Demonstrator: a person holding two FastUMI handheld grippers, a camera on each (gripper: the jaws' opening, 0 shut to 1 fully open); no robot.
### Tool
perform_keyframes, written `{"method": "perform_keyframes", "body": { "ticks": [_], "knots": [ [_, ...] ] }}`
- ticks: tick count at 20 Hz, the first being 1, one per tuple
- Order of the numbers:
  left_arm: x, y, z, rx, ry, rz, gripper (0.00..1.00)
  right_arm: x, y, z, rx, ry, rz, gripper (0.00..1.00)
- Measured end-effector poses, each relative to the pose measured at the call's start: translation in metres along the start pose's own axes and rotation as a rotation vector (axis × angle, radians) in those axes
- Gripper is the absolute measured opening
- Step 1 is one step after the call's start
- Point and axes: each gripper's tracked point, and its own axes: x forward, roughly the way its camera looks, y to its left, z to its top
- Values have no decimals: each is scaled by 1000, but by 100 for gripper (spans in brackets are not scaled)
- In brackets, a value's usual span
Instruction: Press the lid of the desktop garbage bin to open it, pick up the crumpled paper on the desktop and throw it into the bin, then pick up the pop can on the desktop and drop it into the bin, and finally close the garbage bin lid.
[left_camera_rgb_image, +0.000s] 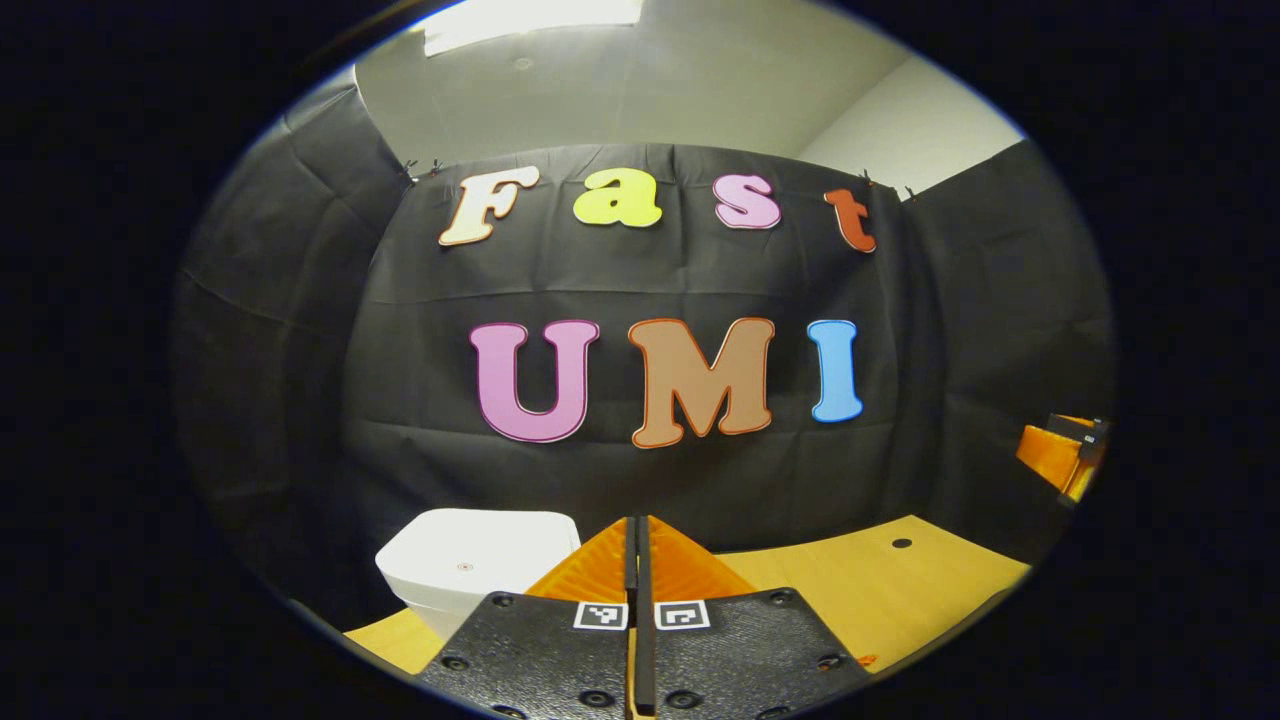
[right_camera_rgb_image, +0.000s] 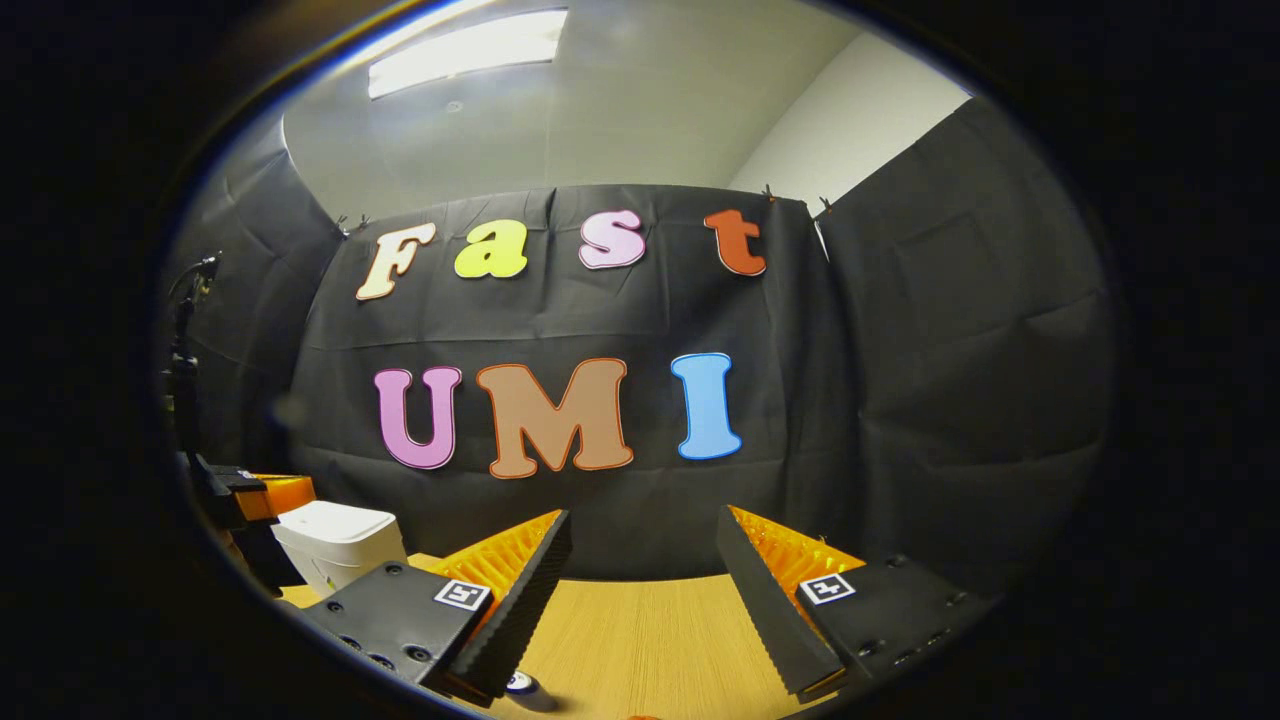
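Bin is the thing to mind first. You see the white bin on the wooden counter, just past your left tool and a little to its left. Your left tool is clenched, its two fingers pressed flat together with nothing between them. That makes a good blunt point for pushing.

In the right gripper view, your right tool is spread wide and holds nothing. Low down by its left finger sits a small round dark thing on the counter; it may be the top of the pop can, but too little shows to be sure. Far off to the left there stands the bin, with the other tool right beside it.

The bin looks like light, stiff, smooth plastic. It stands upright, its long way going up and down, and its lid faces up and looks shut. Push down softly on the flat lid top, I think, since a light bin may slide or tip if you push from the side.

The crumpled paper I cannot find.
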Motion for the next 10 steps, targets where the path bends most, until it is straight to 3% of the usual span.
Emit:
{"method": "perform_keyframes", "body": {
  "ticks": [10],
  "knots": [
    [42, 113, -39, -10, 98, 199, 0, -10, -2, -14, -30, 36, -30, 96]
  ]
}}
